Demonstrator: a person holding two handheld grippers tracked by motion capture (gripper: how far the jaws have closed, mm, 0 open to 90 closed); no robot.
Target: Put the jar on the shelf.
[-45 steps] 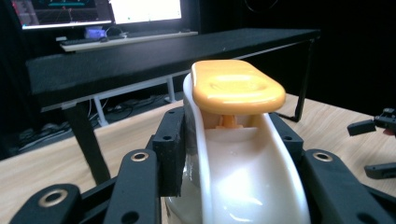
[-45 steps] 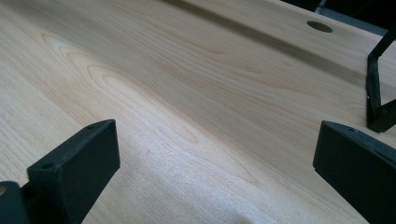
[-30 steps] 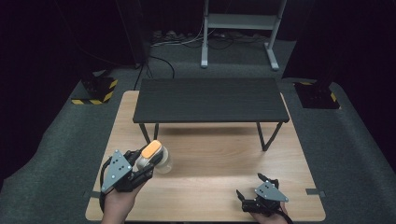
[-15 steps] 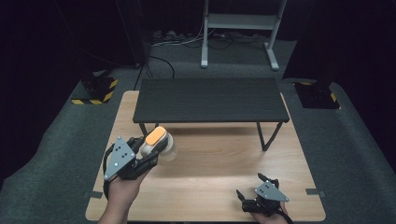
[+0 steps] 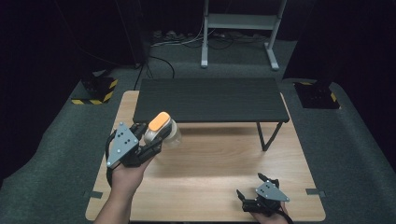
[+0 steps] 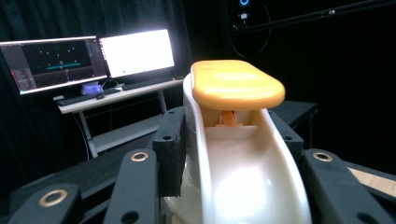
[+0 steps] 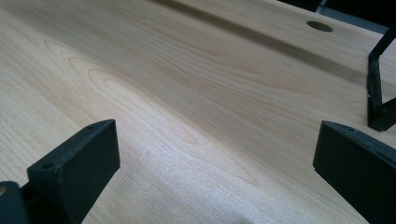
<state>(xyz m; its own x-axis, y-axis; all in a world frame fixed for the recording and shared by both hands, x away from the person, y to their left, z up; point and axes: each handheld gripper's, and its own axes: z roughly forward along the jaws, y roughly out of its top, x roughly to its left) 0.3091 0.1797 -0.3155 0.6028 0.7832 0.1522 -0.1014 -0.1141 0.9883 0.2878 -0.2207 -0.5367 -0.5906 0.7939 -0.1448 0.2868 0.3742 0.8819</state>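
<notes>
A white bottle with an orange cap (image 5: 161, 128) is clamped in my left gripper (image 5: 147, 139), lifted above the left part of the wooden table (image 5: 224, 163). In the left gripper view the bottle (image 6: 233, 149) stands between the two black jaws, its orange cap on top. My right gripper (image 5: 256, 193) rests low at the table's near right edge, jaws wide apart. In the right gripper view its fingers (image 7: 74, 163) frame only bare wood.
A low black bench (image 5: 210, 99) stands across the far half of the table, its right leg (image 5: 267, 135) coming down onto the wood. Monitors on a desk (image 6: 88, 60) appear behind the bottle. Grey floor surrounds the table.
My left gripper has carried the bottle up and away from me, toward the black bench. The right gripper has stayed where it was.
</notes>
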